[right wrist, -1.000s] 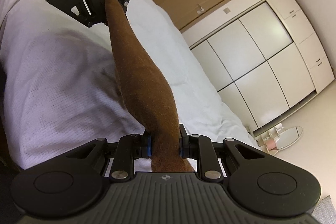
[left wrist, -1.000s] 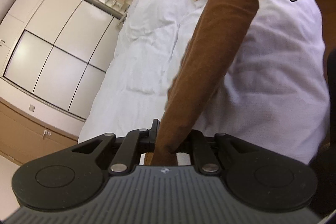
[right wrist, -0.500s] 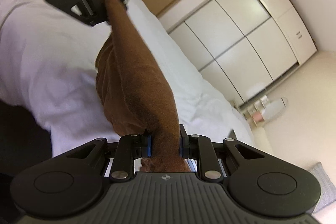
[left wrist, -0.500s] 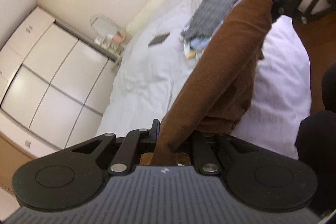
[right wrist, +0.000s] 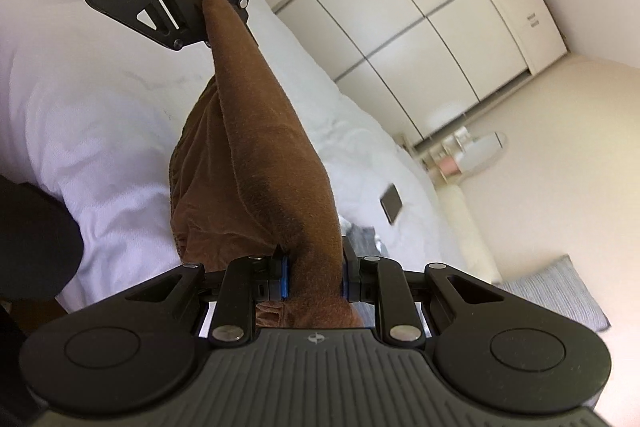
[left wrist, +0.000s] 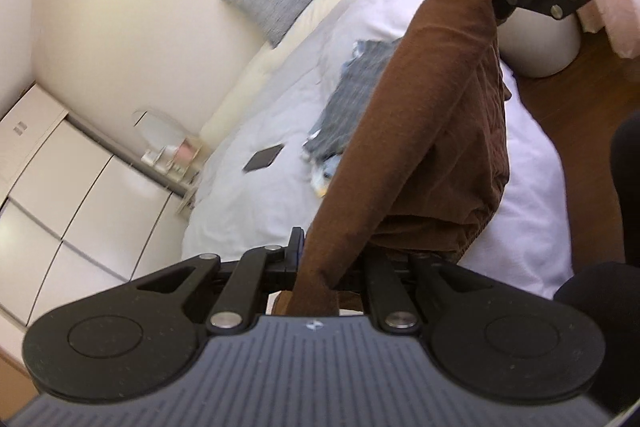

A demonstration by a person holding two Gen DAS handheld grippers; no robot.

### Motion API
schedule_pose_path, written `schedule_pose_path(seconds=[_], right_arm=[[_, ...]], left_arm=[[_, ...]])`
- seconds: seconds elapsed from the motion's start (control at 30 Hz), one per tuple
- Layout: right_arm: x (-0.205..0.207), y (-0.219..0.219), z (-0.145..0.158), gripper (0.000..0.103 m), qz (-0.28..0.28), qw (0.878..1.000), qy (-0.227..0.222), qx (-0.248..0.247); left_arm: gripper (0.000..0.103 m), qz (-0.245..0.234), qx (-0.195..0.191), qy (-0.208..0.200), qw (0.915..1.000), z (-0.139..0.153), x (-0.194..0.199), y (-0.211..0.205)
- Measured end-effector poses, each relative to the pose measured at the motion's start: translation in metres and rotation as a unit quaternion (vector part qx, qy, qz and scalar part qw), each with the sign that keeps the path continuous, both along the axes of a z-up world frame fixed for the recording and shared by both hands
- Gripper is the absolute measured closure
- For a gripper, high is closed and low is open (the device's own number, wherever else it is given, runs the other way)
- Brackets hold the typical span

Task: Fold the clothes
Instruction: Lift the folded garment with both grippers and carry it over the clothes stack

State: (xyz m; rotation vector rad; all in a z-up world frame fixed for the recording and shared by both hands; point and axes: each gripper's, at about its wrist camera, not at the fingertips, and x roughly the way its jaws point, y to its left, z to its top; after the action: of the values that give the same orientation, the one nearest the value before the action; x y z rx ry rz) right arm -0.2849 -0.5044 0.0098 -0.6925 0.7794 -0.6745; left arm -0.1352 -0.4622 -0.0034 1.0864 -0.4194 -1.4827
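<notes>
Both grippers hold the brown garment (left wrist: 440, 115) up above the bed (left wrist: 256, 203), likely to let it hang straight for a fold. The left gripper (left wrist: 320, 267) has its fingers clamped on one end, the right gripper (right wrist: 314, 275) likewise on the other. A grey clothes pile (left wrist: 352, 103) and a phone (left wrist: 263, 158) lie mid-bed, crowding the laying space toward the headboard edge.

Open room: bare white bedding (left wrist: 256, 195), lower centre.
Obstacles: dark phone (left wrist: 264, 158), probably; grey clothes pile (left wrist: 352, 99), mid-frame; brown garment (left wrist: 432, 115) spanning centre.
</notes>
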Motion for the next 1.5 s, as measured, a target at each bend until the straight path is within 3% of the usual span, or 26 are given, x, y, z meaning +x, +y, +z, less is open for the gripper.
schedule_pose_path(seconds=[0.47,0.67,0.87,1.03,1.13,1.23,1.3,1.37,1.4,1.5], right_arm=[[-0.054,0.023,0.011,0.083,-0.059,0.998,0.009,0.023],[-0.075,0.011,0.017,0.083,-0.073,0.996,0.000,0.046],[-0.076,-0.040,0.017,0.083,-0.089,0.993,-0.002,0.080],[-0.065,-0.136,0.020,0.083,-0.105,0.991,-0.006,0.080],[-0.051,-0.203,0.039,0.083,-0.112,0.993,-0.002,0.033],[-0.037,-0.256,0.063,0.082,-0.122,0.990,-0.013,-0.063],[-0.028,-0.283,0.064,0.081,-0.128,0.984,-0.026,-0.121],[-0.019,-0.309,0.042,0.080,-0.131,0.981,-0.031,-0.141],[-0.015,-0.322,0.027,0.080,-0.133,0.981,-0.032,-0.136],[-0.001,-0.358,-0.037,0.080,-0.141,0.988,-0.008,-0.056]], left_arm=[[0.095,-0.084,0.019,0.004,0.9963,-0.002,-0.051,-0.003],[0.095,-0.111,0.034,0.012,0.9931,-0.007,-0.053,-0.032],[0.095,-0.126,0.047,0.021,0.9907,-0.013,-0.051,-0.117],[0.095,-0.116,0.008,0.020,0.9931,0.011,-0.041,-0.231],[0.095,-0.098,-0.057,0.005,0.9935,0.036,-0.037,-0.292],[0.095,-0.081,-0.098,0.006,0.9918,0.040,-0.031,-0.343],[0.095,-0.075,-0.071,0.011,0.9946,0.007,-0.026,-0.366],[0.095,-0.069,-0.031,0.014,0.9970,-0.036,-0.023,-0.385],[0.095,-0.065,-0.013,0.004,0.9978,-0.062,-0.022,-0.388],[0.093,-0.051,0.035,-0.009,0.9980,-0.128,-0.018,-0.399]])
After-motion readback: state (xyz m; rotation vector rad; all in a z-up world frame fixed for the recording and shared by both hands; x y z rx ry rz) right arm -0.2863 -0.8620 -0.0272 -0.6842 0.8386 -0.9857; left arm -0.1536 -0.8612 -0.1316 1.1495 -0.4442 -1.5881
